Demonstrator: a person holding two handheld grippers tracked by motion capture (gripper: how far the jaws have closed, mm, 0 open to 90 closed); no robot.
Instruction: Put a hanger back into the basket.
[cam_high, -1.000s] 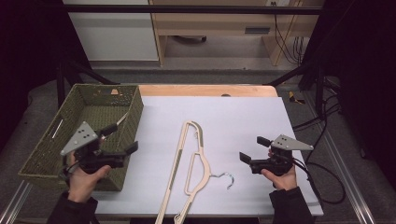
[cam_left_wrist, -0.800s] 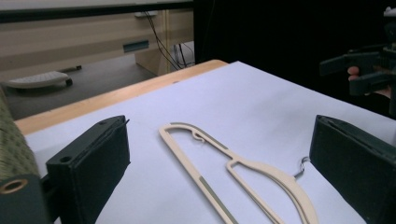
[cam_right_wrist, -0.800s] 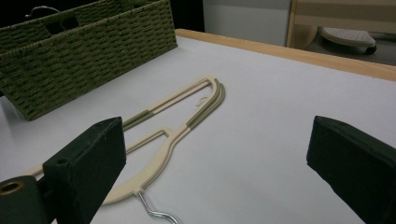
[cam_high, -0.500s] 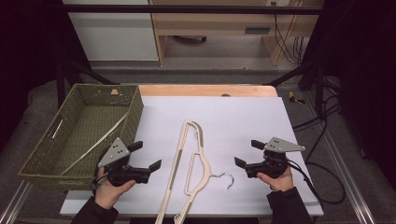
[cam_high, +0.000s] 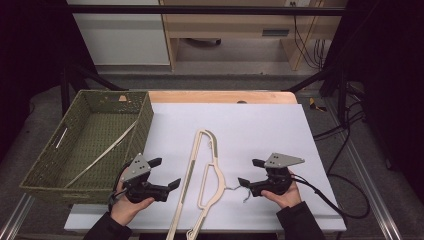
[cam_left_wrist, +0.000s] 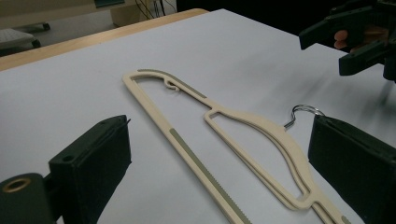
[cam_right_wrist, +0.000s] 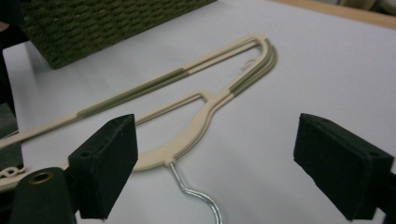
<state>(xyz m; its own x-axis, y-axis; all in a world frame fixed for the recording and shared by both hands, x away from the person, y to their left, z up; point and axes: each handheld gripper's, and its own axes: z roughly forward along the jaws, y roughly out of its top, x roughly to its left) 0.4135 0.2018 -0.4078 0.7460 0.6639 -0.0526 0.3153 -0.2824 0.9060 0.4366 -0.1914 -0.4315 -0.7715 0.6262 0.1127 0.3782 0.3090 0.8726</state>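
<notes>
Left gripper (cam_high: 167, 176) lower, over white table (cam_high: 260, 125)

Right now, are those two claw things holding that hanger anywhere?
No. The left gripper and right gripper flank the cream hanger with open jaws, gripping nothing.

matt cream plastic hanger (cam_high: 205, 175) with shiny metal hook (cam_high: 239, 188), rough woven green basket (cam_high: 85, 135), smooth white table sheet (cam_high: 260, 125)

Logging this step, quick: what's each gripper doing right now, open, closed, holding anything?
Left gripper: open, holding nothing, beside the hanger.
Right gripper: open, jaws just been closing a little, nothing gripped, at the hanger's hook.
</notes>
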